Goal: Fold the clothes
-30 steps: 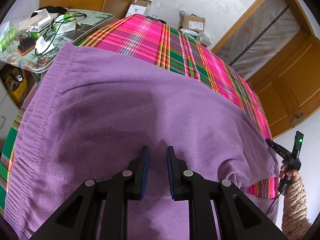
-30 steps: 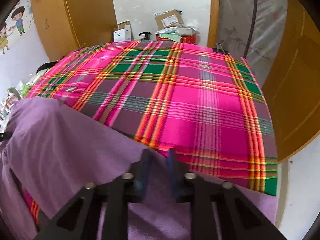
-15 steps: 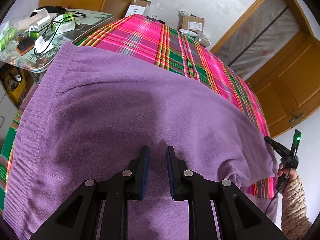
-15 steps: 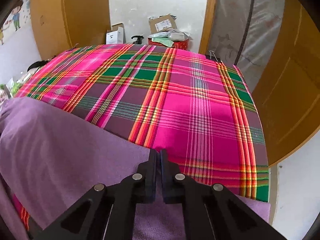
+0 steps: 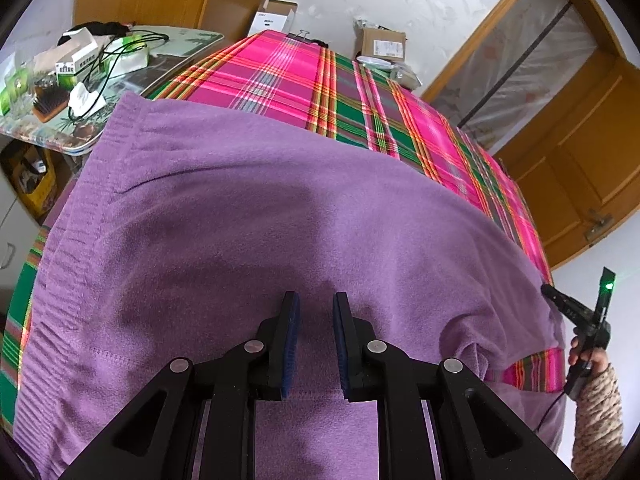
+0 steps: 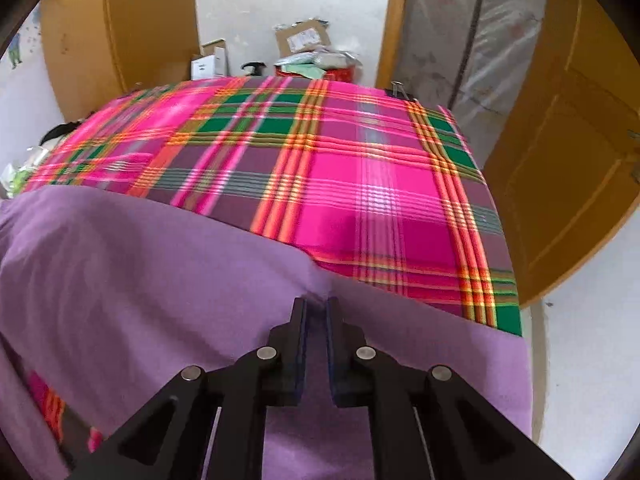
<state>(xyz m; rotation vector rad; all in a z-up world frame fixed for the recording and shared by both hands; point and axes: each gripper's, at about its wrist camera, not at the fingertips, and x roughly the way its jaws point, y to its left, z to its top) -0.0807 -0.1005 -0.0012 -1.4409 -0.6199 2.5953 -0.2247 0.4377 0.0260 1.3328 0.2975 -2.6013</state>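
Observation:
A purple fleece garment (image 5: 280, 216) lies spread over the near part of a table covered by a pink, green and orange plaid cloth (image 5: 304, 80). My left gripper (image 5: 316, 300) hovers over the garment's near middle, its blue pads a short way apart with nothing pinched. In the right wrist view, my right gripper (image 6: 317, 301) sits at the garment's (image 6: 160, 264) far right edge. Its jaws are opening, and a small pucker of purple cloth is still caught between the tips. The left wrist view shows that gripper (image 5: 546, 290) at the right edge, held by a hand (image 5: 588, 356) in a patterned sleeve.
A side table (image 5: 172, 46) on the left carries boxes, cables and a brush. Cardboard boxes (image 5: 382, 42) stand by the far wall. Wooden doors (image 5: 576, 168) are to the right. The bare plaid cloth (image 6: 360, 168) stretches beyond the garment.
The right gripper's jaws closed tight on the garment's edge half a second ago and now stand slightly parted, and its view has tipped a little. The left gripper has not moved.

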